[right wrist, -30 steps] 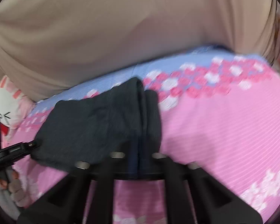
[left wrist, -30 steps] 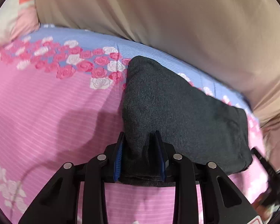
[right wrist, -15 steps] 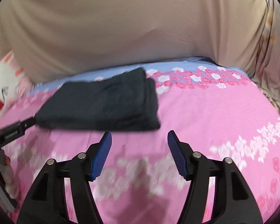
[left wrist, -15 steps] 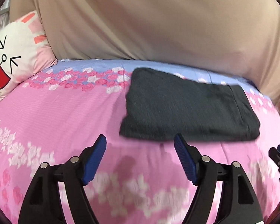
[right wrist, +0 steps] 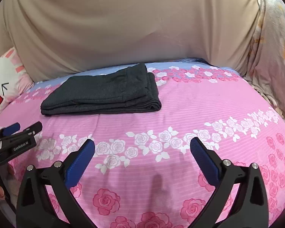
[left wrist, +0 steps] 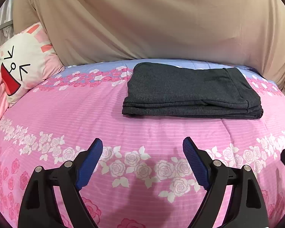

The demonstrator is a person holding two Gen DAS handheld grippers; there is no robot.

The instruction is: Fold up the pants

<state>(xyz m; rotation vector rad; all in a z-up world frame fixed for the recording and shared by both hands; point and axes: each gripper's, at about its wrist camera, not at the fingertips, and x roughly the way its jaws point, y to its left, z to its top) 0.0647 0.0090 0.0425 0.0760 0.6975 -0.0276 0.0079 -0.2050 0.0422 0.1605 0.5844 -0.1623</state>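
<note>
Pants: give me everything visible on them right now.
The pants are dark charcoal, knit-looking fabric, folded into a flat rectangular stack with several layered edges along the near side and a hemmed band at the right end. They lie on the pink floral bedspread, towards its far blue-striped edge. Nothing else touches them.

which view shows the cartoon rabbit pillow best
The left wrist view: the white and pink cartoon rabbit pillow shows nearly whole, face and ears included. The right wrist view catches only part of it at the left edge.
</note>
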